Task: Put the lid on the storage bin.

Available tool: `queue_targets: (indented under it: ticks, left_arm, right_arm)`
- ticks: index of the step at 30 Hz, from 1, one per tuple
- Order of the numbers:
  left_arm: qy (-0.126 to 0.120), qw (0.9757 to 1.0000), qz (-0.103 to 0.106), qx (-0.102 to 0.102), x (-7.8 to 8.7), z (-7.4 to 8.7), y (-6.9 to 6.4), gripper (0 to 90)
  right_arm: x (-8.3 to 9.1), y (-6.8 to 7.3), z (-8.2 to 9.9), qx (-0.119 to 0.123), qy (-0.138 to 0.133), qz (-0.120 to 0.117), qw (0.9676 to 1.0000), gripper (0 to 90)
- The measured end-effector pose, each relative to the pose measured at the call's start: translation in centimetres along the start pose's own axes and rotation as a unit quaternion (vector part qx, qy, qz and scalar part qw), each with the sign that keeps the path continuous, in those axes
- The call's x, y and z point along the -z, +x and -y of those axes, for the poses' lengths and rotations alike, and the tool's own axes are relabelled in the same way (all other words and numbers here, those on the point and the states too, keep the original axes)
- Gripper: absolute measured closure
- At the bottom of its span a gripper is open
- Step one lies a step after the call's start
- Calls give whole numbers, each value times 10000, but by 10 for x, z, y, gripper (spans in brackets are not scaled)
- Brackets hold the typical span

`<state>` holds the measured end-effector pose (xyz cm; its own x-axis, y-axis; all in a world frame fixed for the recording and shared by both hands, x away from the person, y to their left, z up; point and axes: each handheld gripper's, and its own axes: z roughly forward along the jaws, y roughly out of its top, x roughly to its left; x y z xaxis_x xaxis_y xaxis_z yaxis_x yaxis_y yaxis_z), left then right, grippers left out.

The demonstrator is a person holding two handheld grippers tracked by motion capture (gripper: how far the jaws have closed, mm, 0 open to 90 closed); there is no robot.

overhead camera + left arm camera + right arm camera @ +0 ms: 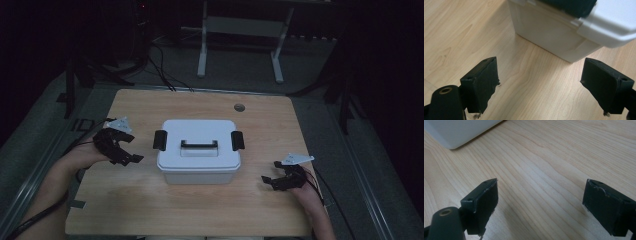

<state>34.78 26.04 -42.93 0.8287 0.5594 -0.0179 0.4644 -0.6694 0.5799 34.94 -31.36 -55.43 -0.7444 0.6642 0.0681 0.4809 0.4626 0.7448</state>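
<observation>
A white plastic box [198, 165] with a lid, a black handle [199, 144] on top and a black latch on each side [160, 140] [237, 140] stands mid-table. My left gripper [131, 150] hovers just left of the box, open, with nothing between its jaws; in the left gripper view the box's corner [564, 32] lies just ahead of the gripper [540, 85]. My right gripper [270, 172] rests low to the box's right, open and empty; the right gripper view has the gripper [540, 206] over bare wood with a box corner [456, 132] at top left.
The wooden table [150, 210] has a round cable hole [239, 107] near its far edge. A white frame stand [240, 30] and cables lie on the dark floor beyond. Bare wood surrounds the box on all sides.
</observation>
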Motion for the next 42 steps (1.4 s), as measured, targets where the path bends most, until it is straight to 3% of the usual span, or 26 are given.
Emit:
queue_targets:
  ticks: [14,16,19,23,28,30,38,42]
  left_arm:
    - [-117,9990,166,399,-29,46,1,143]
    - [-174,9988,129,445,-31,51,1,143]
    - [-493,9972,14,565,-39,60,-1,143]
    - [-565,9962,-32,655,-50,67,-4,143]
    - [-528,9963,-52,669,-59,77,-8,143]
    - [-581,9955,-45,748,-63,84,-12,143]
    - [-824,9942,46,693,-74,90,-31,143]
    - [-1095,9916,-157,678,-76,93,-37,143]
  right_arm:
    - [1,-1,1,-5,-58,86,9999,124]
    - [0,-1,1,12,-49,101,9999,124]
    - [0,-1,1,26,-42,98,9999,124]
    - [0,0,1,25,-39,99,9999,124]
    - [0,-1,1,9,-57,101,9999,124]
    - [0,-1,2,8,-56,100,9999,124]
    - [0,0,2,14,-60,82,9999,124]
    - [1,-1,3,-6,-81,110,9999,124]
